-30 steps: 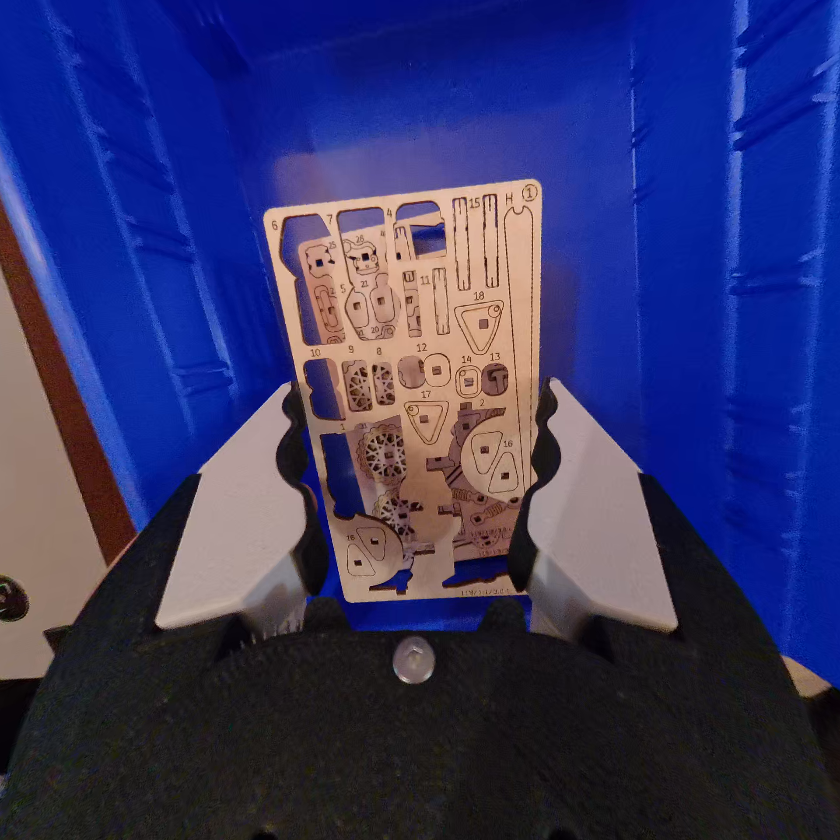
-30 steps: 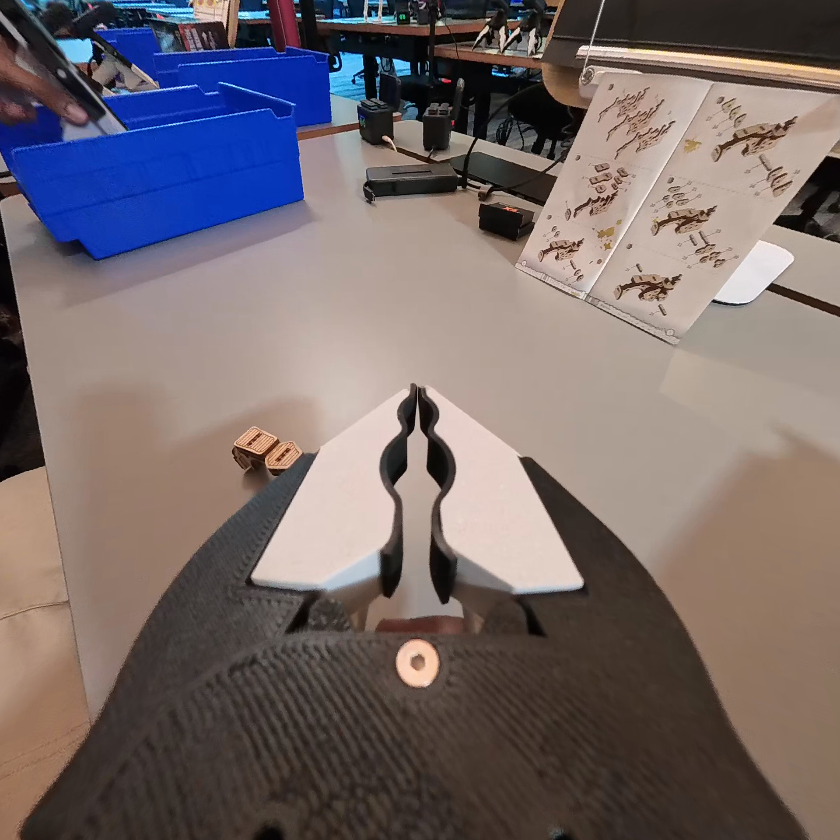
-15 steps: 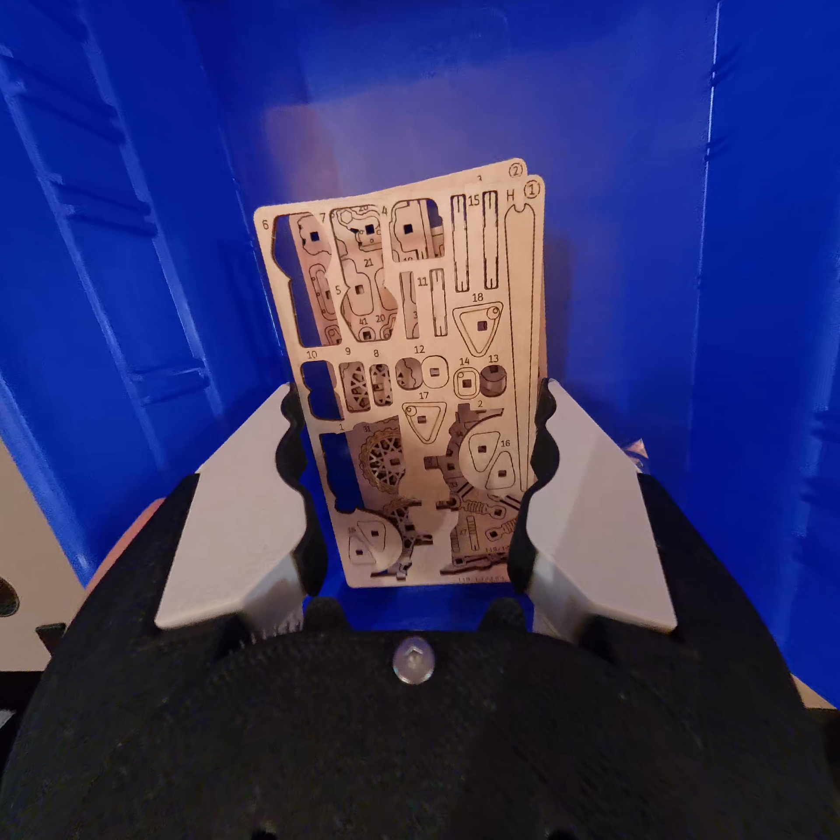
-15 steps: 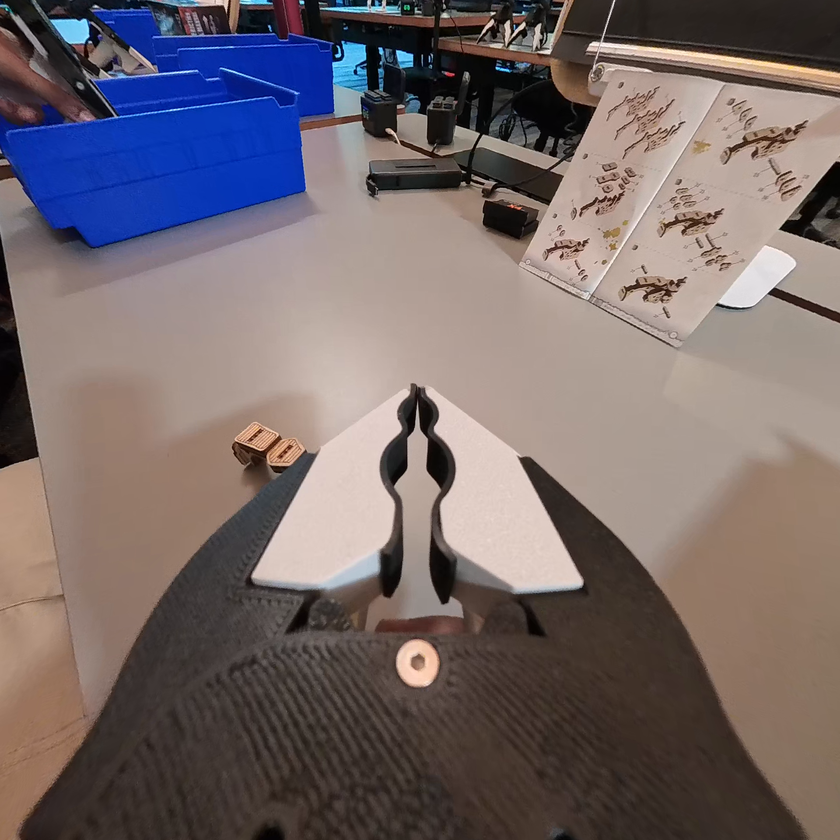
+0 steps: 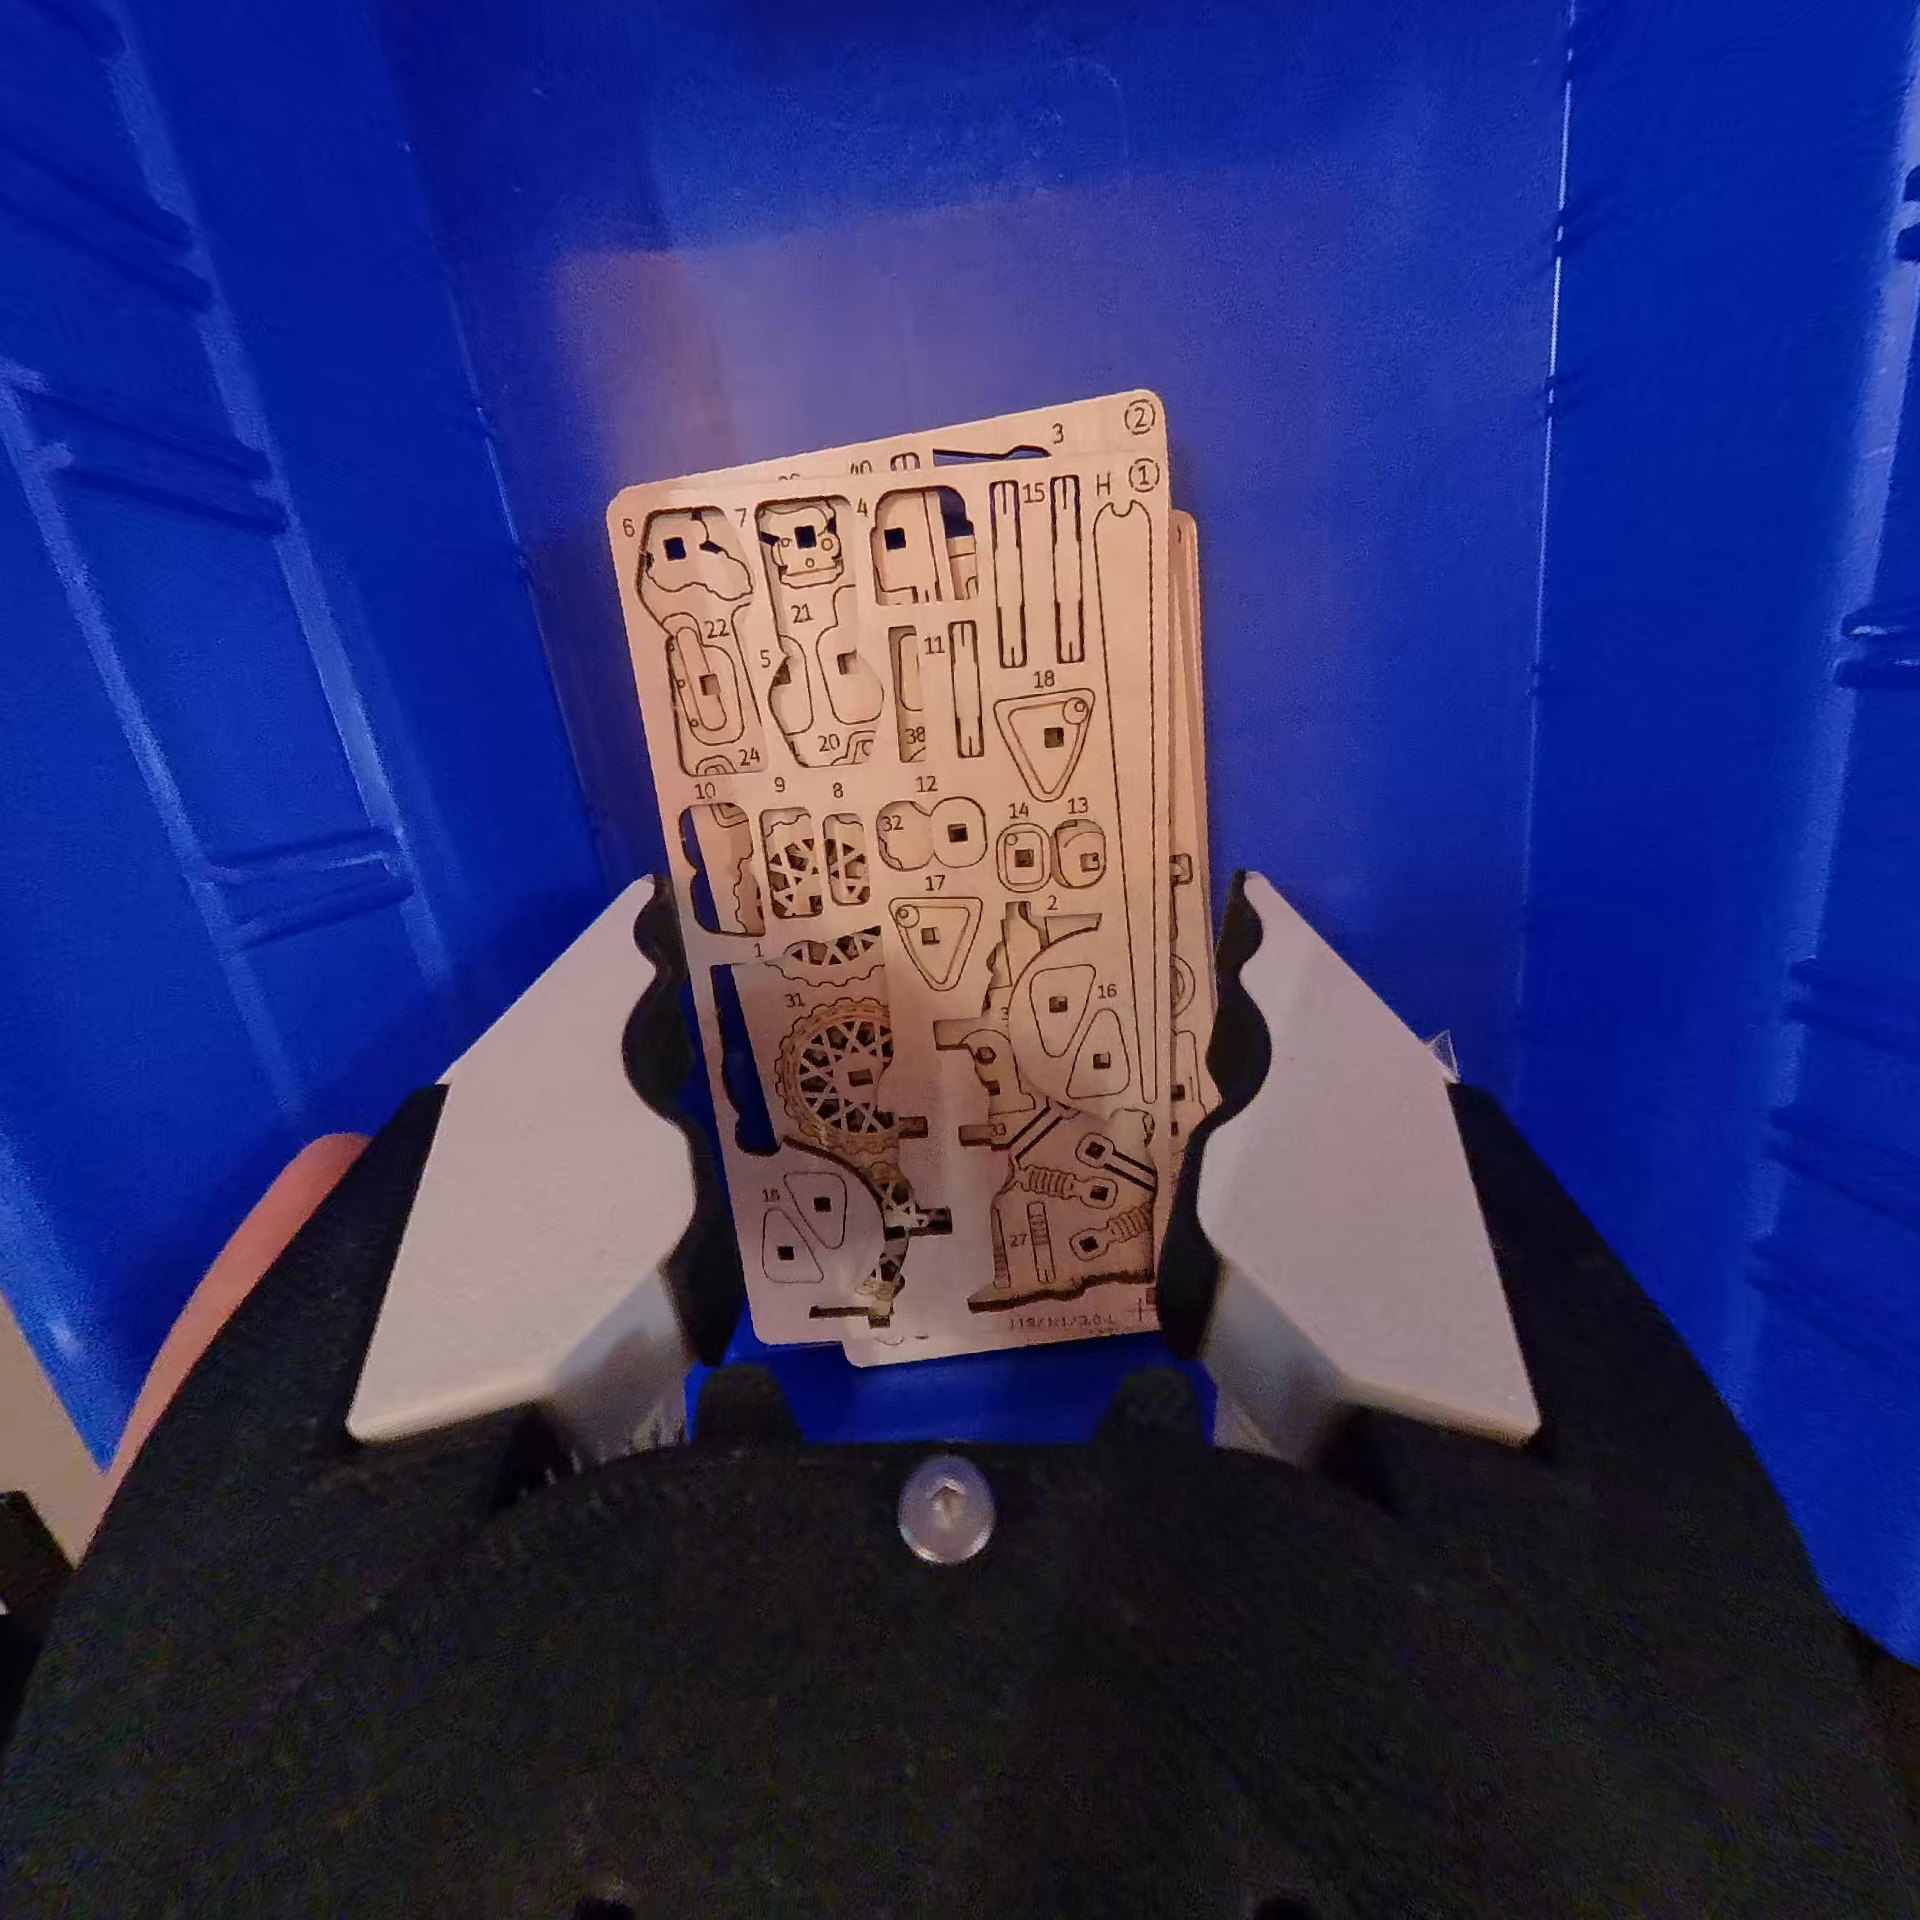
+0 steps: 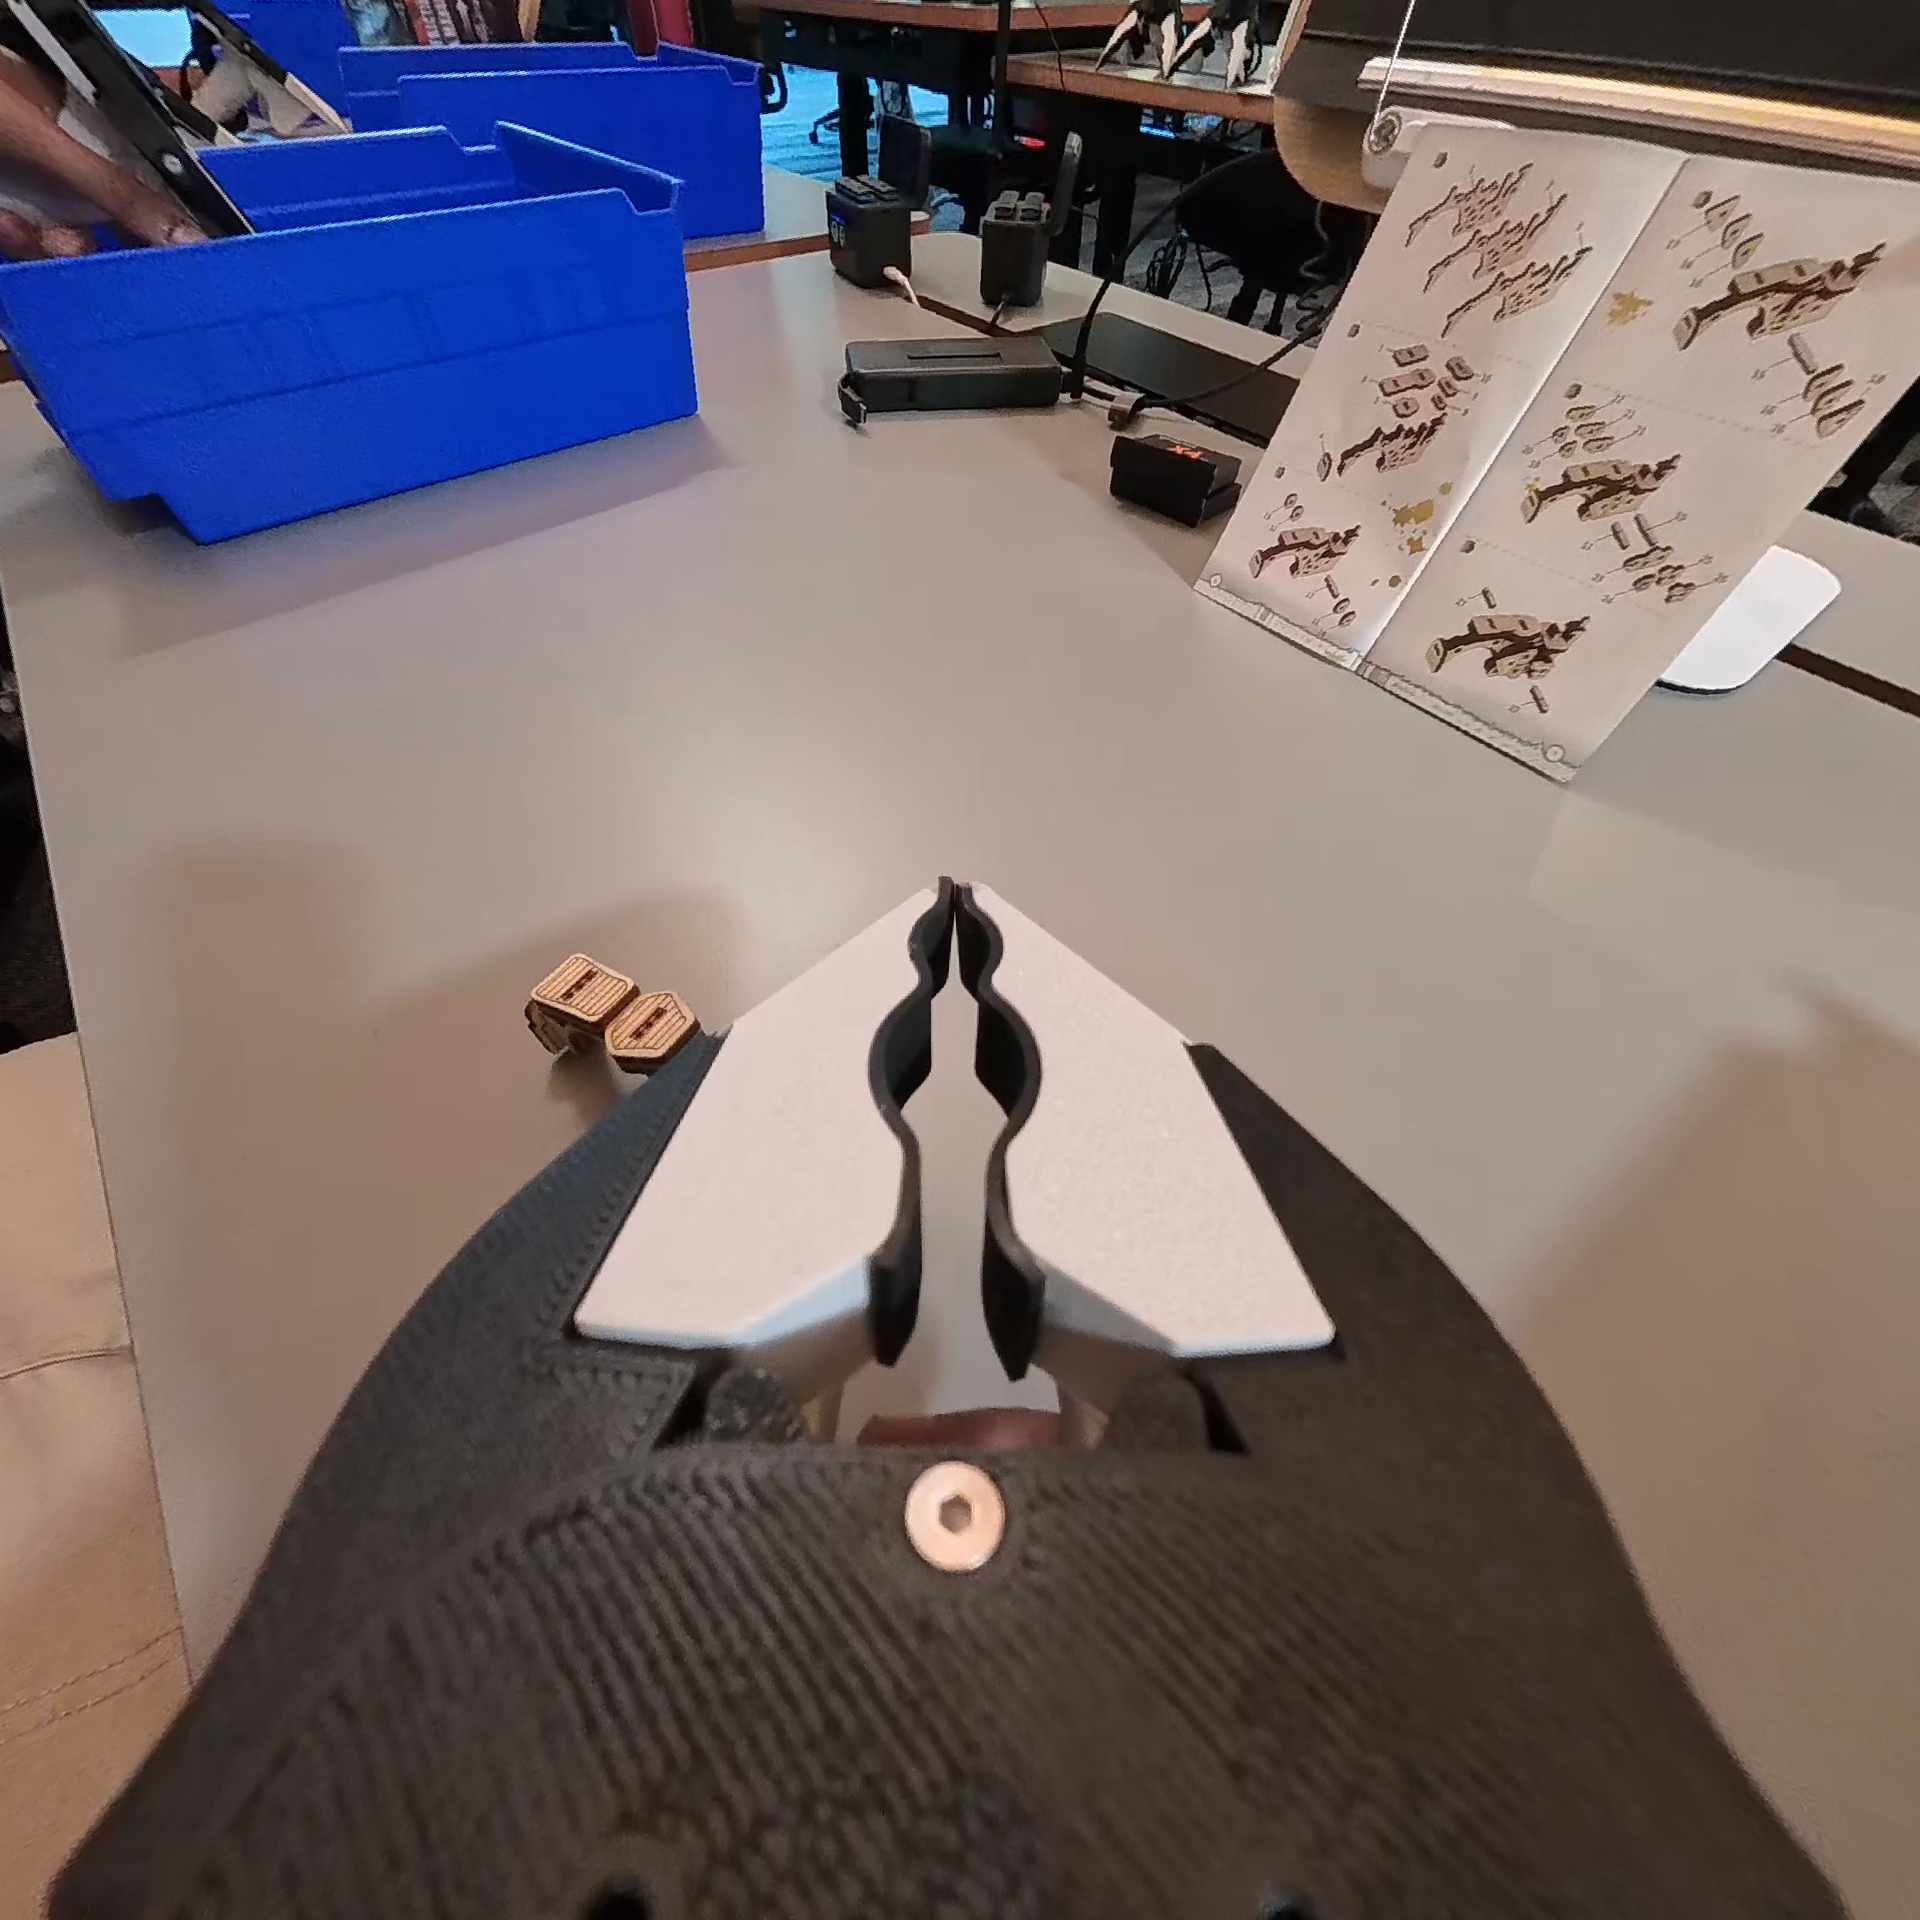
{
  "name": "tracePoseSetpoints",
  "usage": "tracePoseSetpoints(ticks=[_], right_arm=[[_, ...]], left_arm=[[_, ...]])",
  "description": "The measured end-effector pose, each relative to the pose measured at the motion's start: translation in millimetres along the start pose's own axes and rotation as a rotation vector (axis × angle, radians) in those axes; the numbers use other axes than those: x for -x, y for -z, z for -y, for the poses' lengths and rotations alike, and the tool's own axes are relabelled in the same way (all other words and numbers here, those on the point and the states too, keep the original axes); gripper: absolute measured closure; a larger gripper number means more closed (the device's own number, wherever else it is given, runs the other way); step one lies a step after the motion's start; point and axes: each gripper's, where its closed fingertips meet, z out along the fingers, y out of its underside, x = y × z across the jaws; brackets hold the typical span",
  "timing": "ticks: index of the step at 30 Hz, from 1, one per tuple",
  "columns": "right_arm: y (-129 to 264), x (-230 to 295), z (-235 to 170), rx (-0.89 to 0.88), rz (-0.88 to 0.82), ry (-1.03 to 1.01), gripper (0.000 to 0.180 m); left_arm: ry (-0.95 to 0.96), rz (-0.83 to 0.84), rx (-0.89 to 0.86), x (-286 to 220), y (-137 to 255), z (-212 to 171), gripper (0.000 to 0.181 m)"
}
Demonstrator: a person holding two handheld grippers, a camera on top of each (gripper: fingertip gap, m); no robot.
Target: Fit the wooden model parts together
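My left gripper (image 5: 940, 894) is inside a blue bin (image 5: 1714, 935). Its jaws are set wide and press the two long edges of a laser-cut wooden parts sheet (image 5: 1039, 935), which stands upright between the fingers. More wooden sheets (image 5: 1138, 421) show close behind it, past its top and right edges. My right gripper (image 6: 951, 894) is shut and empty, hovering low over the grey table (image 6: 935, 675). Two small joined wooden pieces (image 6: 613, 1023) lie on the table just left of its fingers.
Blue bins (image 6: 364, 343) stand at the table's far left, with a person's hand (image 6: 62, 208) reaching into one. A propped instruction sheet (image 6: 1558, 416) stands at the right. Black chargers and boxes (image 6: 951, 374) sit at the back. A white pad (image 6: 1745, 623) lies behind the sheet. Across from one pair of fingers to the other is roughly 55 cm.
My left gripper has carried the sheet deeper into the bin, and other sheets now show behind it. The right gripper has stayed shut and shifted only slightly.
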Motion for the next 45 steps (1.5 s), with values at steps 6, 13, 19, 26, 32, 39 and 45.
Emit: tracePoseSetpoints(ticks=[6, 13, 19, 26, 32, 39, 45], right_arm=[[0.2, 0.7, 0.1, -0.001, 0.001, 0.003, 0.180], [0.3, 1.8, 0.7, -0.003, 0.005, 0.006, 0.180], [0.4, 1.0, 0.2, -0.001, 0.002, 0.009, 0.180], [0.9, 0.4, 0.0, -0.001, -0.003, 0.010, 0.180], [0.7, -0.6, -0.5, 0.000, -0.006, 0.008, 0.180], [-0.4, 0.3, -1.4, 0.004, -0.003, 0.009, 0.180], [-0.4, 0.6, -1.8, 0.006, -0.004, 0.014, 0.180]], left_arm=[[-0.009, 0.011, 0.012, 0.0, -3.0, -0.7, 0.075], [-0.044, 0.054, 0.028, 2.2, -9.7, -4.3, 0.073], [-0.064, 0.048, 0.008, -2.8, -8.2, -2.7, 0.084], [-0.064, 0.043, -0.002, -3.0, -7.8, -0.2, 0.084], [-0.059, 0.021, -0.028, -3.8, 3.3, 4.6, 0.085], [-0.069, 0.028, -0.017, -3.2, 5.8, 3.3, 0.084], [-0.068, 0.027, -0.003, -6.4, -6.6, 1.0, 0.084]])
